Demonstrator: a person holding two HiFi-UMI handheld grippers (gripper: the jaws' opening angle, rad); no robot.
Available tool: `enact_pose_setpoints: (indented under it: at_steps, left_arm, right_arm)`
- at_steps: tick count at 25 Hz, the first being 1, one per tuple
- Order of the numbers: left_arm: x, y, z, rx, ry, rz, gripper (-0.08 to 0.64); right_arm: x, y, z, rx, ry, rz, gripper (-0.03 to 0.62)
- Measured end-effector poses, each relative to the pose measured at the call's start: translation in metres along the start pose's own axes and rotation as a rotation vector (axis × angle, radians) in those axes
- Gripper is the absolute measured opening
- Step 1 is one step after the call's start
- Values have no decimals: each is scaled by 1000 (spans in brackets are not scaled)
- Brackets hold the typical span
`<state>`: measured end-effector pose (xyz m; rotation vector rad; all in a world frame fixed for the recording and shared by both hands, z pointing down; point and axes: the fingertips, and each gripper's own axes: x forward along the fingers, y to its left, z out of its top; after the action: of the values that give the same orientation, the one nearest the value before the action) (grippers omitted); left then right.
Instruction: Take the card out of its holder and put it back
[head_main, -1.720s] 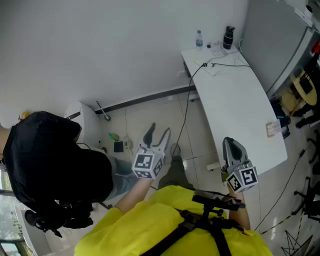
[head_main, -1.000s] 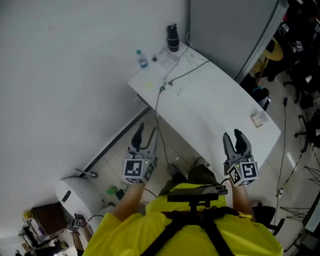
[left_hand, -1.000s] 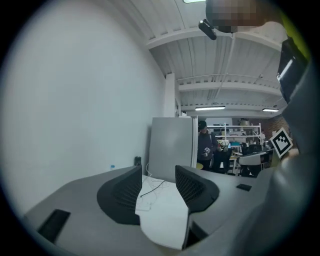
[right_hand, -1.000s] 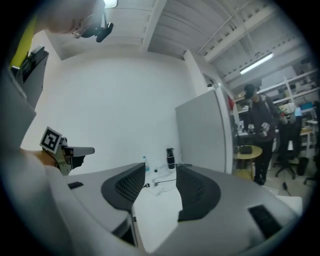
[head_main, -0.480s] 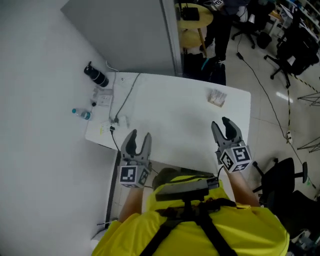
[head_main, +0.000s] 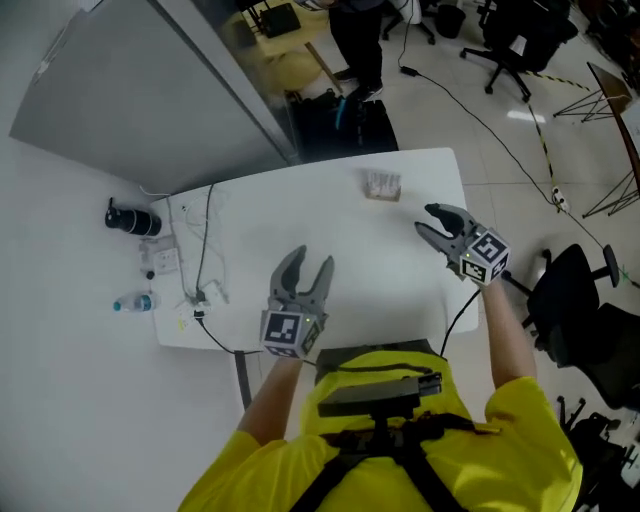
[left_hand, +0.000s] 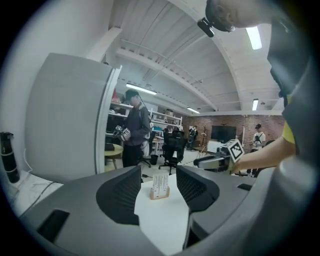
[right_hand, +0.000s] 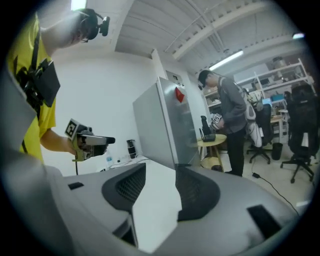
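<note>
Table (head_main: 330, 235) bears holder (left_hand: 159, 194) with card (left_hand: 161, 182) (left gripper (head_main: 308, 263) gapes)

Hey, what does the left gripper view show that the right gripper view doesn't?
Only the left gripper view shows the card standing in its holder on the white table, framed far off between its parted jaws, and the right claw at the right. Only the right gripper view shows the left claw and a red sign on the grey partition. Both show the white table, the grey partition, a black bottle, a standing person, and their own jaws open and empty.
</note>
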<state>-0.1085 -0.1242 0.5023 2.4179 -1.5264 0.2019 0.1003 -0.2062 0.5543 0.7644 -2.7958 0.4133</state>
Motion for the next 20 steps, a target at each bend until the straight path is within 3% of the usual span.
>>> enact_pose_setpoints:
  at_steps: [5,9,11,14,20]
  left_arm:
    - [53,5,-48,-1,62,-68,221]
    - [74,17,-79,-6,65,-72,221]
    - [78,17,-91,-23,70,-84,221]
    - [78,16,-99,-36,85,-105,222]
    - [78,13,-99,-23,108,-123,221]
  right_arm:
    - [49,-87,-49,105,28,65,164]
    - [91,-120,-82,52,94,114,164]
    - [109,-126,-86,37,91,153,146]
    - [128,-120,-80,25,69,218,40]
    - [129,-101,-88,-7,96,292,20]
